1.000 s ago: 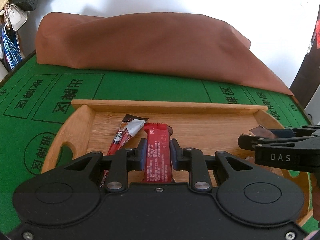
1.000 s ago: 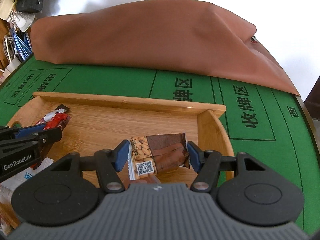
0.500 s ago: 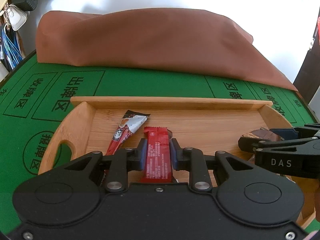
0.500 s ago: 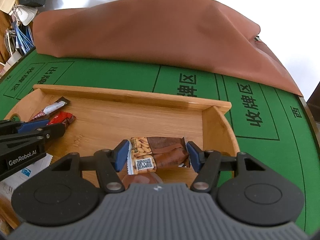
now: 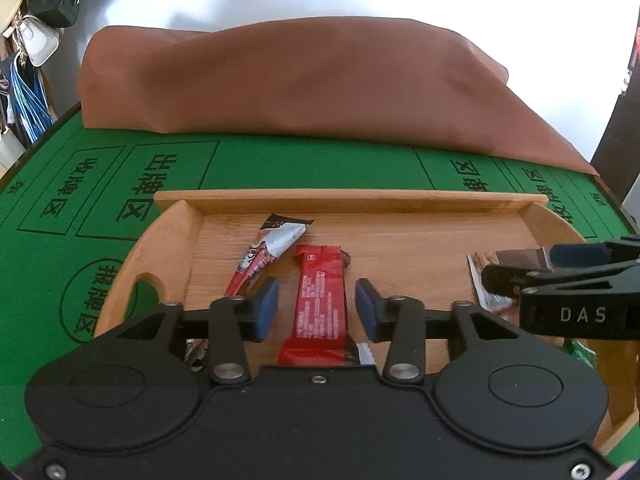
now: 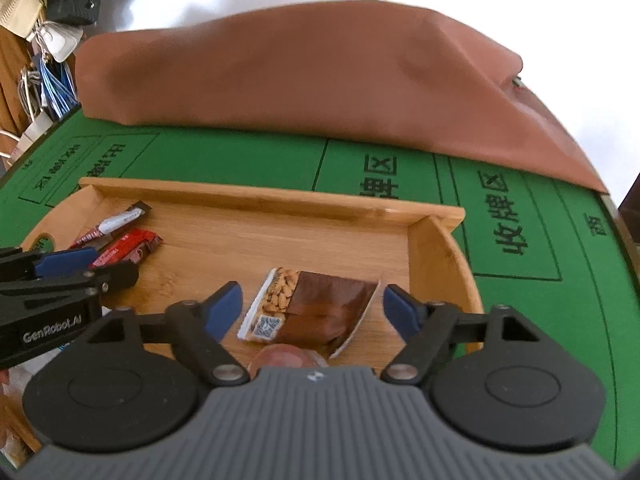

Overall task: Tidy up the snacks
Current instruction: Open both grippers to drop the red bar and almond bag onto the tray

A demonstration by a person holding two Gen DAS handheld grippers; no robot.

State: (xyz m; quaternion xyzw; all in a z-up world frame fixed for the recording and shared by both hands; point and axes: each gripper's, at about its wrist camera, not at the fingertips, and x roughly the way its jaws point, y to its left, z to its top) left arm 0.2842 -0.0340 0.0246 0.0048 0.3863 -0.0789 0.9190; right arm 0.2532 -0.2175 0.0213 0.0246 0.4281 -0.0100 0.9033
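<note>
A: Left view — the left tool [image 5: 316, 304] is opening, its pads clear of the red bar [image 5: 320, 304] lying on the wooden tray [image 5: 348, 196] beside a striped stick [image 5: 264, 256]. Earlier it pinched that bar. Lift straight away.

B: Right view — the right tool [image 6: 312, 308] is opening wide; the almond packet [image 6: 316, 308], gripped before, rests near the tray's right wall. Don't drag it.

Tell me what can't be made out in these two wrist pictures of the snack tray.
- Near end of the red bar: left wrist view, hidden under the left claw's body.
- Near rim of the tray: both views, covered by the claw bodies.
- Print on the brown almond packet: right wrist view, too small.
- White packaging: right wrist view, cut off at left edge.
</note>
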